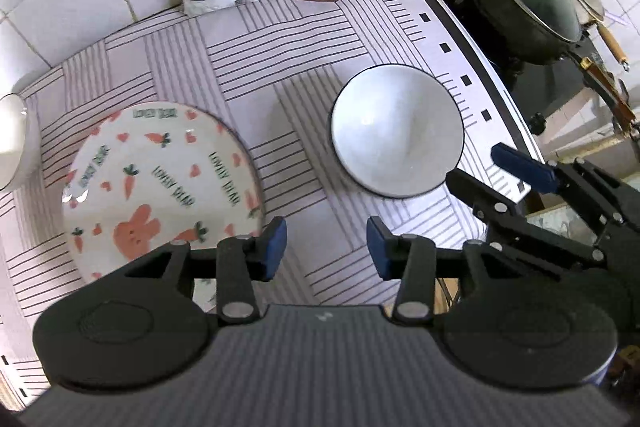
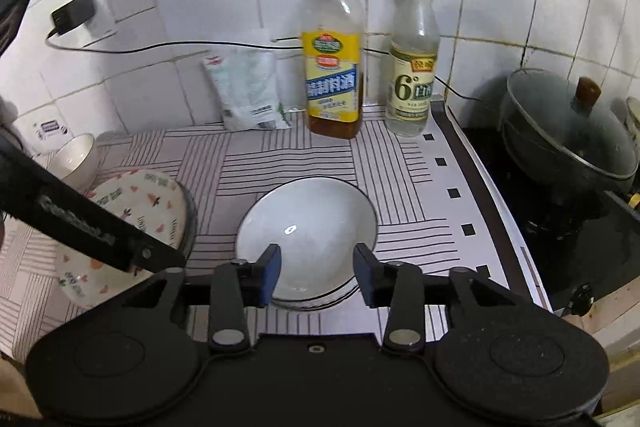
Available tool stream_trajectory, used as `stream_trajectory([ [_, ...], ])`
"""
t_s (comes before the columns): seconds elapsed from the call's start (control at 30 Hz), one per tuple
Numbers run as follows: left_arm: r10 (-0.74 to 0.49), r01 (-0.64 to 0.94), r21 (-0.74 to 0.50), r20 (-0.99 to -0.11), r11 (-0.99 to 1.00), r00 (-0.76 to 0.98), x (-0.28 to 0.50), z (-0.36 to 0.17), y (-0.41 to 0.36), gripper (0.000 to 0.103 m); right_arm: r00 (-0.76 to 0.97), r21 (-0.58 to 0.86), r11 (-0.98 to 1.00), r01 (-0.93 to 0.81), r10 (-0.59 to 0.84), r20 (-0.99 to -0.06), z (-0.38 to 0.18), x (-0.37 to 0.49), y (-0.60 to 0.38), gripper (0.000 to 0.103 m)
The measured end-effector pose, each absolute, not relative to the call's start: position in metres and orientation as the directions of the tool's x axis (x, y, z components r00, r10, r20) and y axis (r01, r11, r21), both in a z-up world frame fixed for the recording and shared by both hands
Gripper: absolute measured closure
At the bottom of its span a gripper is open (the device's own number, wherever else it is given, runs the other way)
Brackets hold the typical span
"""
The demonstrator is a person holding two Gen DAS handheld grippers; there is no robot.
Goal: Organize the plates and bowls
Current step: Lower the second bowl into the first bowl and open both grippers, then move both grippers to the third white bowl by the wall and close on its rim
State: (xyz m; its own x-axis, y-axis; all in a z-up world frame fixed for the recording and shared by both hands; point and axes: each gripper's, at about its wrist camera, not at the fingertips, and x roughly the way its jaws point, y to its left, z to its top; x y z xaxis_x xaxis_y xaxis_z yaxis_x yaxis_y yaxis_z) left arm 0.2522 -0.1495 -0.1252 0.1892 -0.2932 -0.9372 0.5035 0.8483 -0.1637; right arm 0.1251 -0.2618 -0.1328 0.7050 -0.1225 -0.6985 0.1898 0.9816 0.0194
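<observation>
1. I am holding the left gripper (image 1: 326, 247) above the striped mat (image 1: 256, 67), jaws spread and gripping nothing.
2. I am hovering the right gripper (image 2: 316, 269) over the near rim of the white bowl (image 2: 306, 235), jaws spread on either side.
3. The carrot plate (image 1: 160, 183) is lying left of that bowl, apart from it.
4. A small bowl (image 2: 76, 157) is sitting beyond the plate, near the wall.
</observation>
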Motion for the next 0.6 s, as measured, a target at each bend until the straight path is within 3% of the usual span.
stream_trajectory([
  [0.17,-0.306,0.522,-0.165,-0.932,0.837,0.195,0.246,-0.112,-0.111,0.054,0.705,0.053,0.98,0.19,-0.099,-0.702,-0.12,0.12,-0.236,0.038],
  [0.23,-0.311,0.527,-0.165,-0.929,0.834,0.201,0.245,-0.108,-0.094,0.047,0.71,0.047,0.983,0.18,-0.097,-0.698,-0.115,0.12,-0.223,0.033],
  [0.3,-0.305,0.527,-0.152,-0.927,0.836,0.217,0.245,-0.106,-0.075,0.039,0.709,0.034,0.985,0.167,-0.096,-0.699,-0.111,0.122,-0.208,0.03],
  [0.6,-0.283,0.446,-0.151,-0.926,0.882,0.248,0.256,-0.118,0.024,0.023,0.72,-0.001,0.992,0.125,-0.092,-0.688,-0.103,0.139,-0.141,0.029],
])
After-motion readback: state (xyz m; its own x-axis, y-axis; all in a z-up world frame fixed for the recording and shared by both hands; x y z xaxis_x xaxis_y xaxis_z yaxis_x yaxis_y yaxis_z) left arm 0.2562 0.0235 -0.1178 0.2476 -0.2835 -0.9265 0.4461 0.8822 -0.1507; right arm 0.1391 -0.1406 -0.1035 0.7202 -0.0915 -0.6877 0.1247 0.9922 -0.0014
